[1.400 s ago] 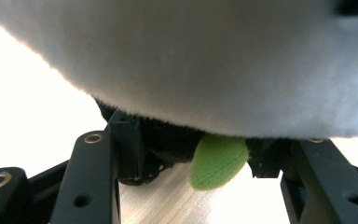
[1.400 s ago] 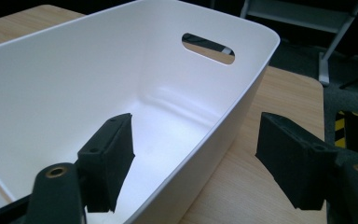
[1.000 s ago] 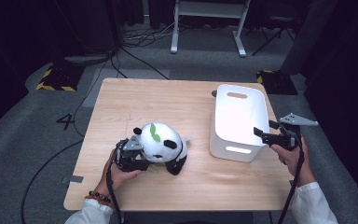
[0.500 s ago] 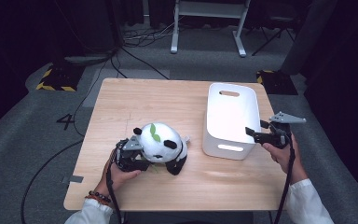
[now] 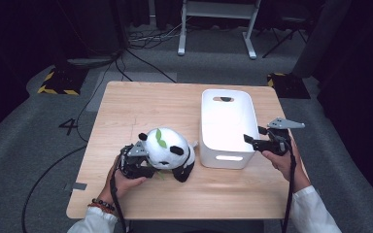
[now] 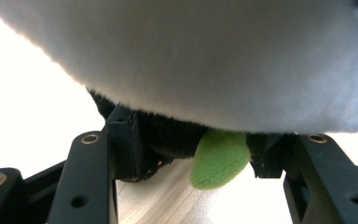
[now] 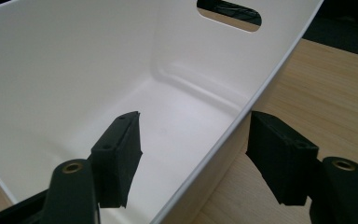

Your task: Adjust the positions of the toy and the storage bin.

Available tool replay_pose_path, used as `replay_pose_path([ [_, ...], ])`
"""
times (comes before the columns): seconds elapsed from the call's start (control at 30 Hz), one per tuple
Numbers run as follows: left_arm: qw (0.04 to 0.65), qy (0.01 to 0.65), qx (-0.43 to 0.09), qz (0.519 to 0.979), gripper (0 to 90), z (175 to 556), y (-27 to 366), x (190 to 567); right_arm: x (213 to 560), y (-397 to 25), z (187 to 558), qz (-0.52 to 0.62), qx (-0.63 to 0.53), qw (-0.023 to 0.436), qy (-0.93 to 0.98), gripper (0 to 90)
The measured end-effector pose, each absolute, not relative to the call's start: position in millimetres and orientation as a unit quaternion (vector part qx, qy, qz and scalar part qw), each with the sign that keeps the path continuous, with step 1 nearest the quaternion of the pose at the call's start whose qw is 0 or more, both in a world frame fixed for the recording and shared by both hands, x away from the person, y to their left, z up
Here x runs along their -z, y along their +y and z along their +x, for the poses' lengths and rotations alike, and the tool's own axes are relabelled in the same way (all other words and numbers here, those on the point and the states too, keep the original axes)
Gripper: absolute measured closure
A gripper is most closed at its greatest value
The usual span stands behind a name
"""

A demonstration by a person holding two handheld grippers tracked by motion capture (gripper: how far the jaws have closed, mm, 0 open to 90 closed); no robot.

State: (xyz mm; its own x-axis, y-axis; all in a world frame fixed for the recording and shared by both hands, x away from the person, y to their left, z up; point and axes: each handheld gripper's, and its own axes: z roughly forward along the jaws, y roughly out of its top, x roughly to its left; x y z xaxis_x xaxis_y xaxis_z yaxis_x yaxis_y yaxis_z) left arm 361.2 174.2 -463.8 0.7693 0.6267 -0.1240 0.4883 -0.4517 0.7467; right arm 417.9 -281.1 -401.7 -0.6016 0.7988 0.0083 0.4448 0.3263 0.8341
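On table's near side, left tool clamping panda plush — right tool spread wide astride white bin wall

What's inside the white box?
Nothing that shows. The white bin looks empty: in the high view and the right gripper view its floor and walls are bare. The right gripper straddles its side wall, one jaw inside, covering a small patch of floor.

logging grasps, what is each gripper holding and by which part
Left gripper: jaws closed on the panda plush at its black underside. Right gripper: holds nothing, jaws open astride the white bin's wall.
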Motion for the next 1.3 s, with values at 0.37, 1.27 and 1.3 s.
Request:
replay_pose_path([
  [0.37, 0.409, 0.331, -0.085, 0.846, 47.5, 362, 181, 464, 402, -260, 415, 0.378, -0.433, 0.201, 0.793, 34.6],
  [1.27, 0.421, 0.346, -0.063, 0.836, 47.3, 366, 191, 470, 403, -249, 412, 0.371, -0.437, 0.199, 0.795, 27.4],
  [1.3, 0.421, 0.344, -0.062, 0.837, 48.0, 365, 191, 470, 402, -249, 408, 0.364, -0.438, 0.203, 0.797, 26.3],
])
